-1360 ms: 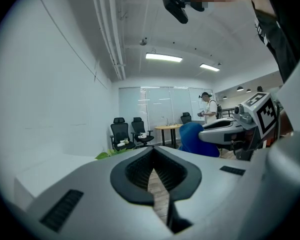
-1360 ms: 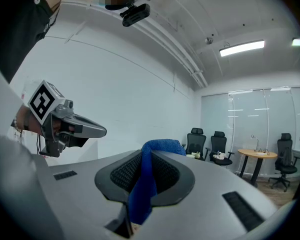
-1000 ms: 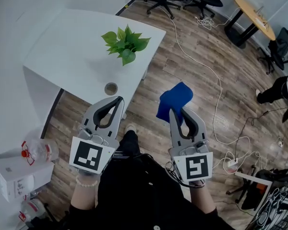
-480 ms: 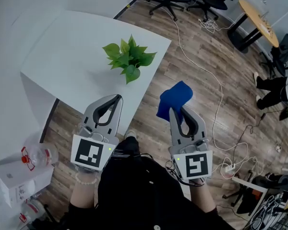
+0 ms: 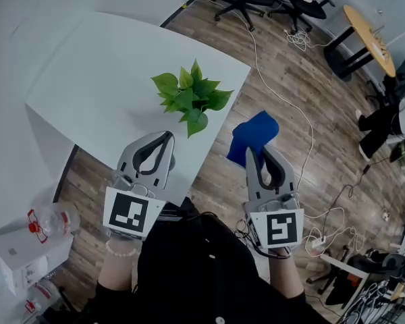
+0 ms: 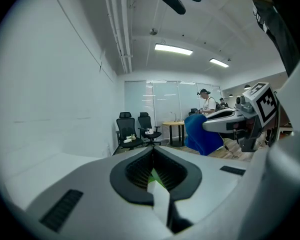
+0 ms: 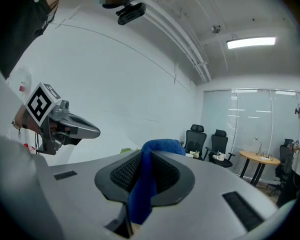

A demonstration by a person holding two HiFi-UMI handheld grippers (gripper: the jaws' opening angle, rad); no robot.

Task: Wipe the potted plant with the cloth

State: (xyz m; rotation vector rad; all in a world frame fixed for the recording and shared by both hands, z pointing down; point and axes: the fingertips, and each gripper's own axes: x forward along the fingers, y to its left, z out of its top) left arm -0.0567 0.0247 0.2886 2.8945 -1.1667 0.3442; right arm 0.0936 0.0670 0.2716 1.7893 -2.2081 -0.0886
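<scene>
Jaws of the left gripper (image 5: 166,138) are pressed together with nothing between them. Those of the right gripper (image 5: 258,152) are clamped on a crumpled blue cloth (image 5: 255,132), which bulges out past their tips over the wooden floor (image 5: 290,93). A leafy green potted plant (image 5: 192,100) stands near the right edge of the white table (image 5: 94,73), beyond the left gripper and left of the cloth, touching neither.
</scene>
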